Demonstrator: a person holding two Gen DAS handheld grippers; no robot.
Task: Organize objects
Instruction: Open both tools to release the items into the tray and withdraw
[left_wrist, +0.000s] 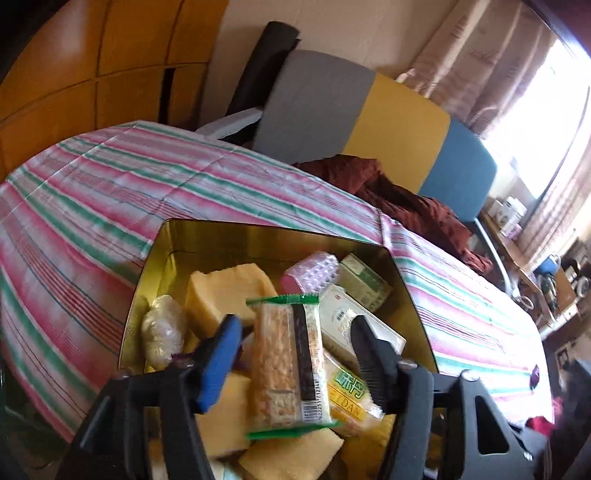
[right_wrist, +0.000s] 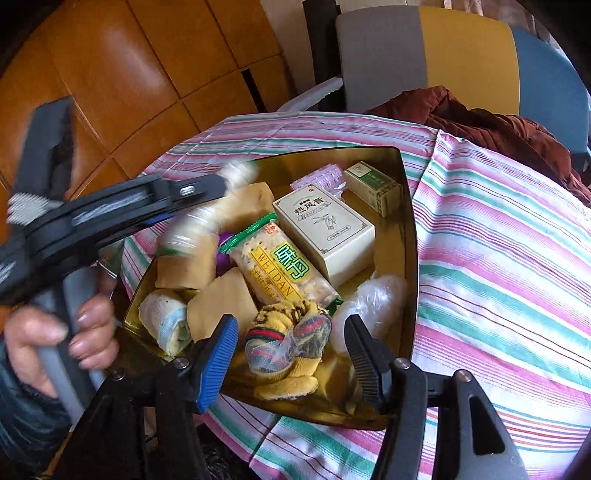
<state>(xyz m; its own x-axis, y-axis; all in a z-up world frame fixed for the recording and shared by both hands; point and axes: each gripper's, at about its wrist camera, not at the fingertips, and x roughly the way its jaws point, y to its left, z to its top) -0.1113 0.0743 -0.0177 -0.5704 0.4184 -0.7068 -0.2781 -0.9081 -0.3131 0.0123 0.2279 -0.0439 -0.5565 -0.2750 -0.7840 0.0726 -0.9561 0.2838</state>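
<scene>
Hovering left gripper (left_wrist: 295, 363), parted, over wafer pack (left_wrist: 286, 363) in tin (left_wrist: 207, 232).

A striped cloth (left_wrist: 110, 192) in pink, green and white covers the table, and a rumpled dark red garment (left_wrist: 399, 192) lies at its far edge. Behind the table stands a chair (left_wrist: 399, 122) whose backrest runs grey, yellow and blue, with orange-brown wooden cabinet panels (left_wrist: 92, 66) off to the left. Pale patterned curtains (left_wrist: 487, 66) hang by a bright window, beside a cluttered side shelf (left_wrist: 517, 221) whose items are too small to make out.
</scene>
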